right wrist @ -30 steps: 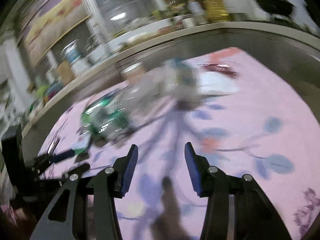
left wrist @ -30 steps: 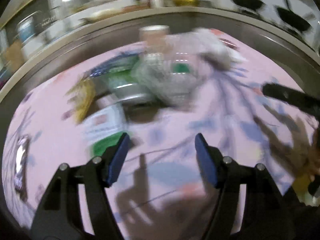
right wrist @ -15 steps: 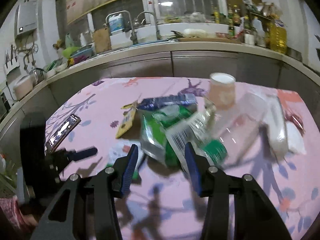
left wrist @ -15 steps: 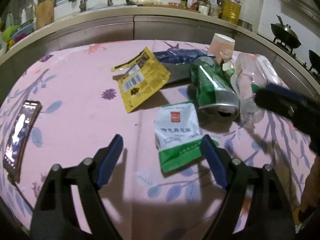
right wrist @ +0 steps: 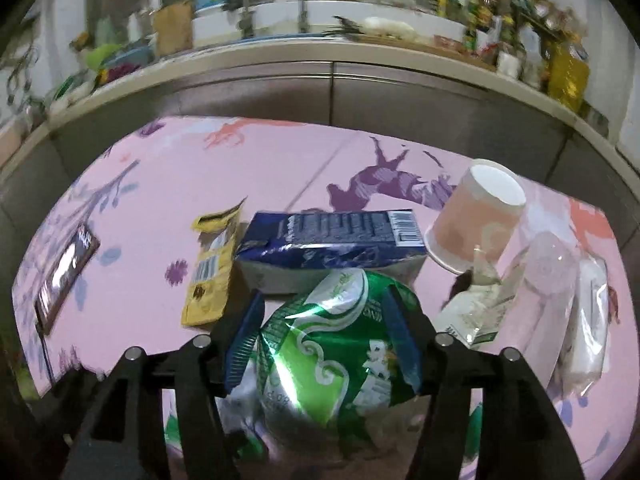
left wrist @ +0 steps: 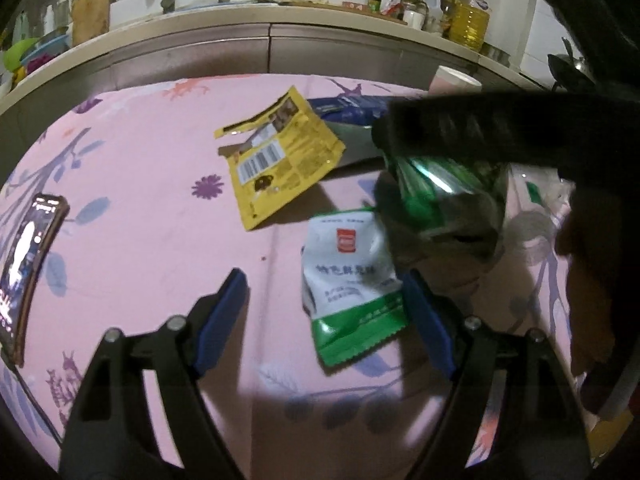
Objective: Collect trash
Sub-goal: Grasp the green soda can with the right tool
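A white-and-green snack packet (left wrist: 348, 276) lies flat on the pink tablecloth (left wrist: 140, 220). My left gripper (left wrist: 324, 292) hangs over it with the packet between its blue pads. The jaws are closing and the pads stand clear of the packet. A crushed green can (right wrist: 332, 344) lies on the cloth between the pads of my right gripper (right wrist: 324, 332). Those jaws are opening, with the pads close beside the can and not pressing on it. In the left wrist view, one of the right gripper's fingers (left wrist: 480, 132) crosses above the can (left wrist: 440, 192).
A torn yellow packet (right wrist: 208, 276), a dark blue carton (right wrist: 332, 240), a tipped pink paper cup (right wrist: 476, 220) and clear plastic wrapping (right wrist: 560, 280) lie behind and right of the can. A phone (left wrist: 28, 264) rests at the table's left edge. A kitchen counter (right wrist: 320, 56) runs behind the table.
My right gripper has swung left over the green can and spread its fingers around it. My left gripper has settled over the white-and-green packet, its fingers wider than a second ago.
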